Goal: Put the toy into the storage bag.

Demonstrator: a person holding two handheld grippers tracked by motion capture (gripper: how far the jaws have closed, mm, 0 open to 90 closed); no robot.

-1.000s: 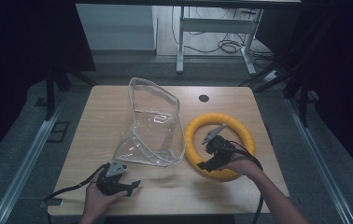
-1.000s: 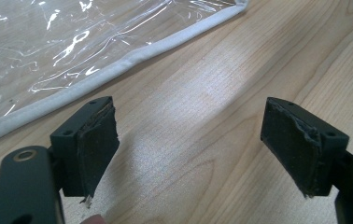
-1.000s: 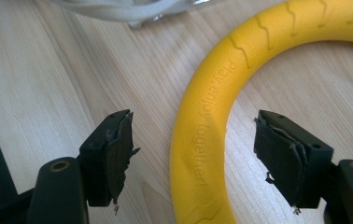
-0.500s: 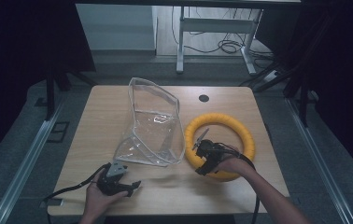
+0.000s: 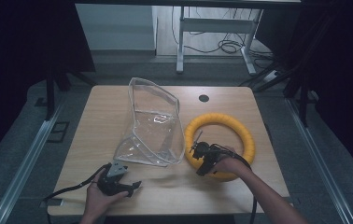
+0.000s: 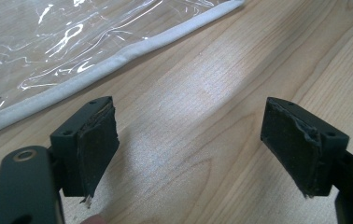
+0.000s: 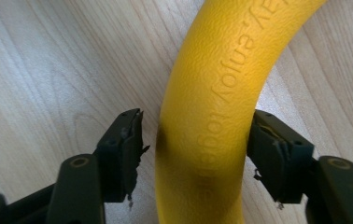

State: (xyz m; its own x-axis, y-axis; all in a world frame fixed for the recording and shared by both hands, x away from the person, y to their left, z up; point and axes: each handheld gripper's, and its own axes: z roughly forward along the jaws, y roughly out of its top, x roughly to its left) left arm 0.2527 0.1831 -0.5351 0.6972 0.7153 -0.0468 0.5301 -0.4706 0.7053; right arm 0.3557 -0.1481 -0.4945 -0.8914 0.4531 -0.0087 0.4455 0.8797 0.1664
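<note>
Faintly, embossed "enjoy yoga" lettering along the yellow ring (image 7: pixel 212 93).

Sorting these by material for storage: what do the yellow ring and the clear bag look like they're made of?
The yellow ring looks like foam or soft rubber: matte, finely pebbled skin with embossed lettering. The clear bag looks like glossy transparent vinyl, judging by creases and glare, edged in pale fabric-like piping.

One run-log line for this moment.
right gripper: closing around yellow ring, left pad apart | left gripper: open over table | clear bag: untouched
</note>
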